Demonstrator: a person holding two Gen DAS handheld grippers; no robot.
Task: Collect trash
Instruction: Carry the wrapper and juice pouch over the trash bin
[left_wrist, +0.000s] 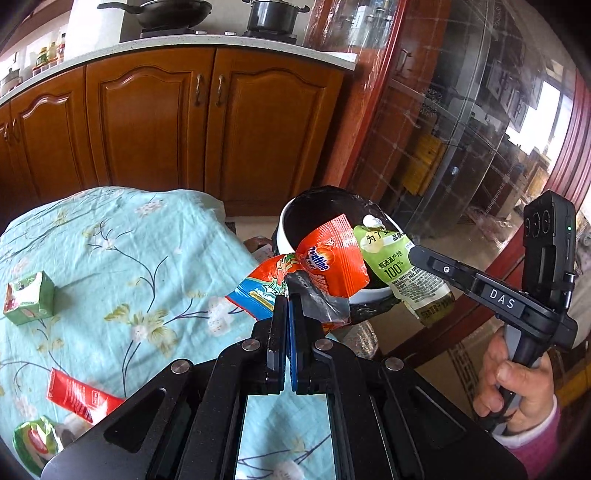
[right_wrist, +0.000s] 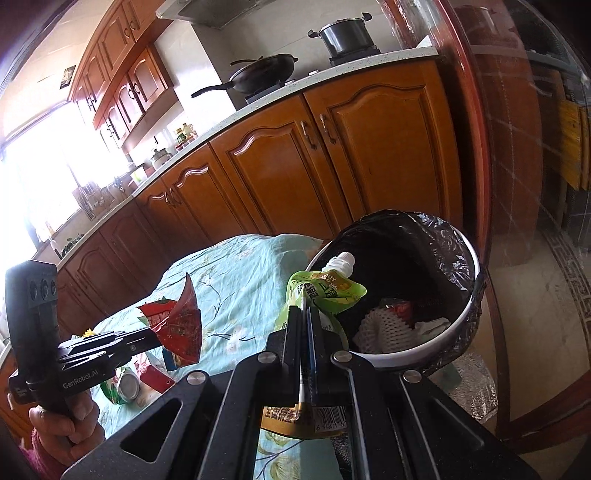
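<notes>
My left gripper (left_wrist: 288, 299) is shut on an orange Ovaltine wrapper (left_wrist: 332, 258) and holds it at the near rim of the white bin (left_wrist: 286, 218) lined with a black bag. My right gripper (right_wrist: 304, 314) is shut on a green spouted drink pouch (right_wrist: 325, 290), held over the bin's (right_wrist: 472, 291) left rim. The pouch (left_wrist: 399, 266) and right gripper (left_wrist: 417, 254) also show in the left wrist view. The left gripper (right_wrist: 155, 336) with the wrapper (right_wrist: 181, 325) shows in the right wrist view. White foam netting (right_wrist: 376, 325) and other trash lie in the bin.
A table under a light blue floral cloth (left_wrist: 110, 236) carries a green carton (left_wrist: 29, 297), a red packet (left_wrist: 79, 397) and a green wrapper (left_wrist: 35, 445). Wooden kitchen cabinets (left_wrist: 177, 122) stand behind. A glass door in a red frame (left_wrist: 461, 129) is to the right.
</notes>
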